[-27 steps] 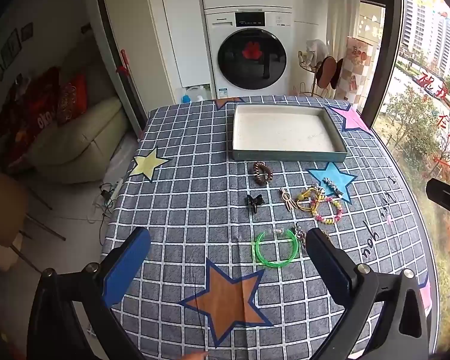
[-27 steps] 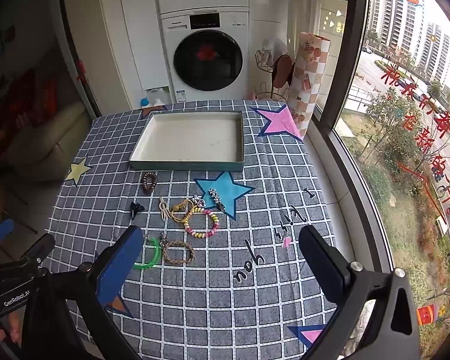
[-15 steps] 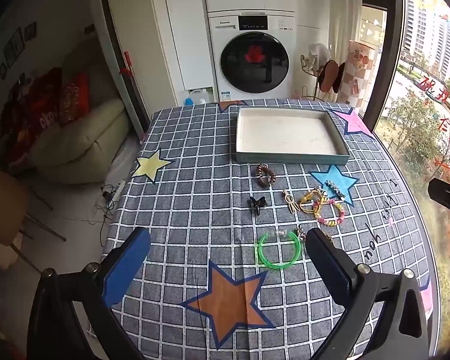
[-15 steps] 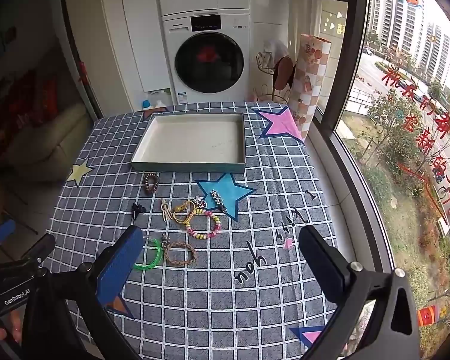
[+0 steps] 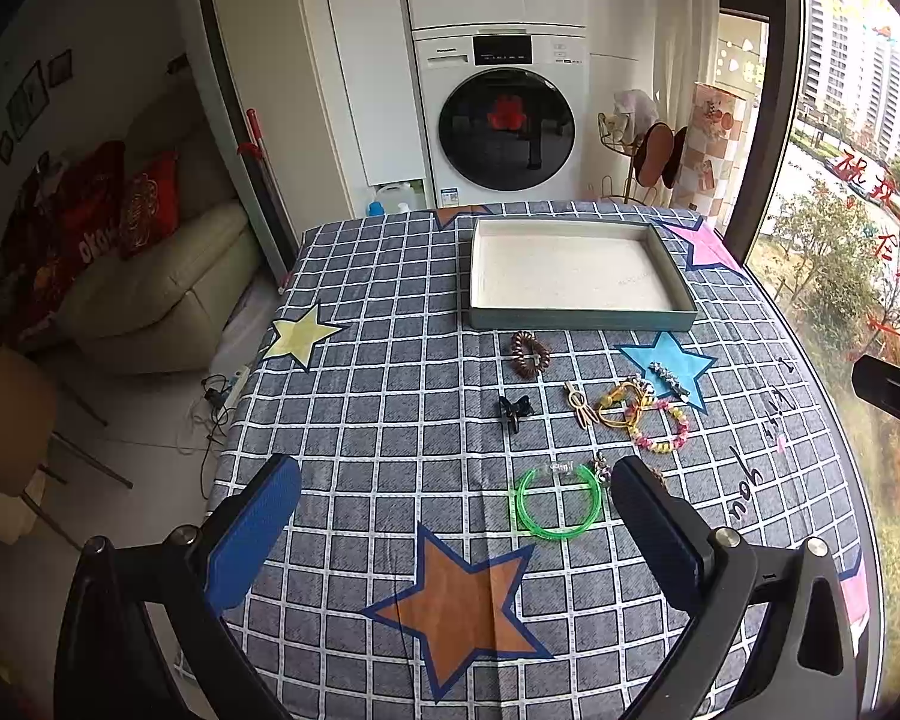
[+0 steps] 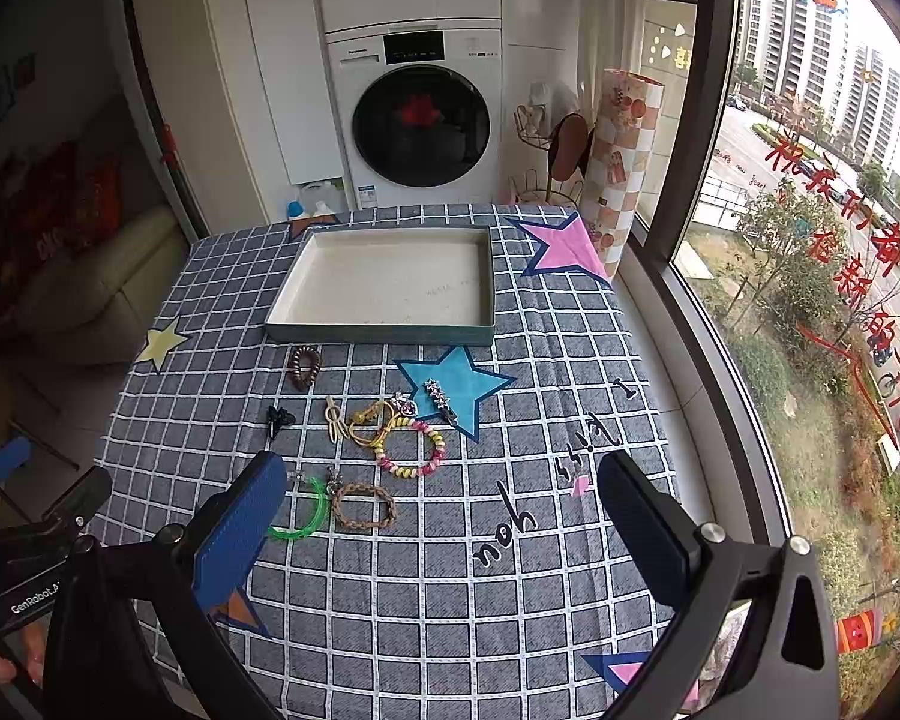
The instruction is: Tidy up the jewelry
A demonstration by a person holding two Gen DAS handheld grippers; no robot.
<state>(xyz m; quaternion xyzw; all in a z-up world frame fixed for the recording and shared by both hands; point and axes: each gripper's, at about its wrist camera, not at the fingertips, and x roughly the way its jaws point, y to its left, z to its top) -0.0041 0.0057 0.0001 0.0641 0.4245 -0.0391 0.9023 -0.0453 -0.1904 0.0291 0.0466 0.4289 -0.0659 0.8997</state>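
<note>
Both hand-held grippers hang wide open and empty above the worktop [image 5: 354, 420]; the left hand-held gripper [image 5: 450, 516] has the green bangle [image 5: 558, 504] just ahead, by its right finger. Beyond lie the beaded bracelet [image 5: 660, 429], black clip [image 5: 514, 408] and brown coil tie [image 5: 530, 353]. Farthest, unobstructed, sits the empty tray [image 5: 576, 319]; the right hand-held gripper [image 6: 444, 510] is nearer the braided bracelet [image 6: 363, 506].

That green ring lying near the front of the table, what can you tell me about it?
The green bangle looks like translucent, bright neon plastic: a thin hoop with a small clear piece at its far side. It lies flat on the checked tablecloth, just beyond the orange star, nearest of all the jewelry. A braided brown bracelet lies right beside it. Nothing holds it; the left tool hangs open above.
</note>
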